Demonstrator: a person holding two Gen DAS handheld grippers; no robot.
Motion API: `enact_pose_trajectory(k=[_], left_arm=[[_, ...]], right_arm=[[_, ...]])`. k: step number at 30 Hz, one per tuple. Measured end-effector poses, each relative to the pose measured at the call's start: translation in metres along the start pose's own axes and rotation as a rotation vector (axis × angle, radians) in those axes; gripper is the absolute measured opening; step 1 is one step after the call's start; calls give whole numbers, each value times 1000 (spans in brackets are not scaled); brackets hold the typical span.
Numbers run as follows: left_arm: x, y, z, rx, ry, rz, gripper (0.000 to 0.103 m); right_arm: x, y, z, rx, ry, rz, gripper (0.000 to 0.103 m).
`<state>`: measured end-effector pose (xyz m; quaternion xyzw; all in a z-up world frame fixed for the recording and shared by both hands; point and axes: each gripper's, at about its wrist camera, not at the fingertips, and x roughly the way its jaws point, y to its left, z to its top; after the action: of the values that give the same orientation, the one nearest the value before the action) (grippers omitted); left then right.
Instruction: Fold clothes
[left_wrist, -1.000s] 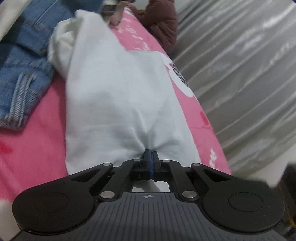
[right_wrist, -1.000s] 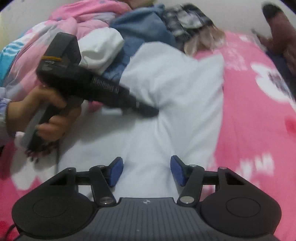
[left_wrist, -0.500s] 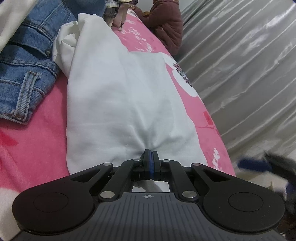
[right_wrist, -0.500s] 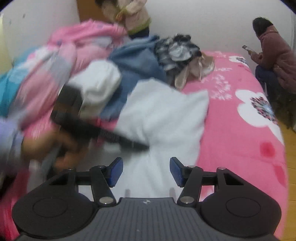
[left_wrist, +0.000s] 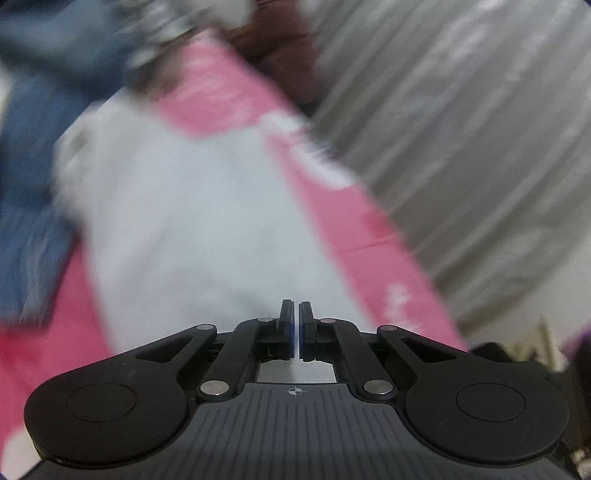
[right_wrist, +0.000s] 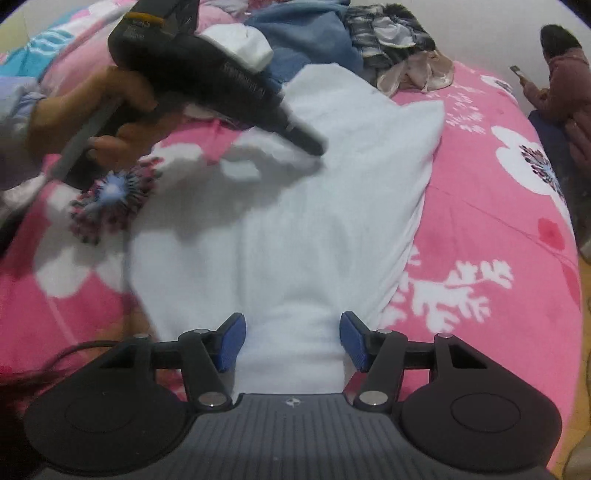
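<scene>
The white garment (right_wrist: 295, 221) is laid lengthwise on the pink flowered bed cover (right_wrist: 480, 221), its long axis running straight away from the right hand-held gripper (right_wrist: 291, 341), with its near end directly under and between that gripper's jaws. Those jaws are held at a middling width; the cloth is seen between the blue pads (right_wrist: 232, 341), but the pads are not pressed on it, so nothing is gripped on that side.

The left hand-held gripper (left_wrist: 296, 328) is seen closed, with only a hairline of light left between the jaws. In its own (badly smeared) view the white garment (left_wrist: 192, 229) spreads ahead of and below the fingertips. In the right wrist view the tip of the left hand-held gripper (right_wrist: 314, 146) is met by a raised peak of white cloth further along the garment and to the left of its middle line, so an edge or fold is judged to be pinched there, though the contact itself is blurred.

The coming move is judged to turn on that layout: the far portion is nearer the left hand-held gripper, the near hem nearer the right. A heap of other clothes (right_wrist: 332, 40) lies beyond the garment's far end.
</scene>
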<state>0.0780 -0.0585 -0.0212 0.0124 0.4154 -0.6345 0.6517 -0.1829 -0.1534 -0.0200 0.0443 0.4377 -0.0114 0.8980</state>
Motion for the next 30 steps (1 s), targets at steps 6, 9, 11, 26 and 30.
enact_pose_trajectory(k=[6,9,11,26,30], left_arm=[[38,11,5,-19,110,-205,0],[64,37,2,-117,177,-239,0],[80,62,5,-193,185,-251,2],[76,109,104,-257,-68,-40,0],[45,59,61,-138,113,-145,0]], right_arm=[[-5,0,41,-4,-219,73,64],[50,-4,36,20,-84,96,63],[60,-1,20,-14,-112,77,65],[52,-12,1,61,-134,131,65],[52,-11,1,49,-142,127,65]])
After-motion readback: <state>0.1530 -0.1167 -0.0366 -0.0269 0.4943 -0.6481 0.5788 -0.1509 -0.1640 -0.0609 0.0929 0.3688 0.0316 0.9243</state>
